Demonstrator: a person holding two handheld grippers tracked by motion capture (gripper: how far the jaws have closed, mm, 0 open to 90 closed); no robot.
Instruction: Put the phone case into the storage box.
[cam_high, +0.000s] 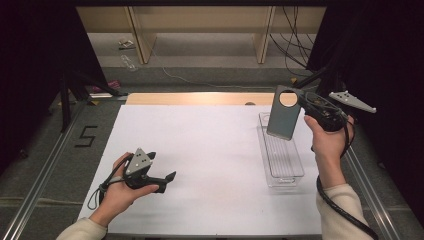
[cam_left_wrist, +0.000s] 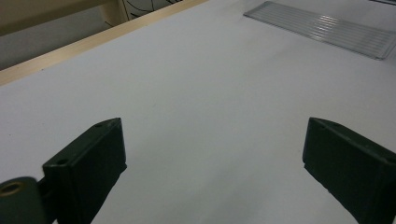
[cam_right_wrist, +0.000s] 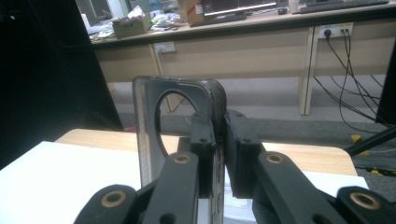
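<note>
A grey phone case (cam_high: 283, 116) with a round camera hole hangs upright in the air over the far end of a clear plastic tray (cam_high: 289, 172) at the right of the white table. My right gripper (cam_high: 300, 100) is shut on the case's top right edge; in the right gripper view the case (cam_right_wrist: 154, 135) stands edge-on with its right rim pinched between the pads, right gripper (cam_right_wrist: 219, 140). My left gripper (cam_high: 170, 180) rests low over the near left of the table, jaws wide apart with bare white surface between them, left gripper (cam_left_wrist: 215, 158).
The ribbed clear tray (cam_left_wrist: 322, 28) lies long-ways toward the far edge of the white sheet (cam_high: 200, 160). A wooden table edge (cam_high: 200, 98) runs along the back. Black curtains flank both sides, and cables (cam_high: 295, 45) hang at the back right.
</note>
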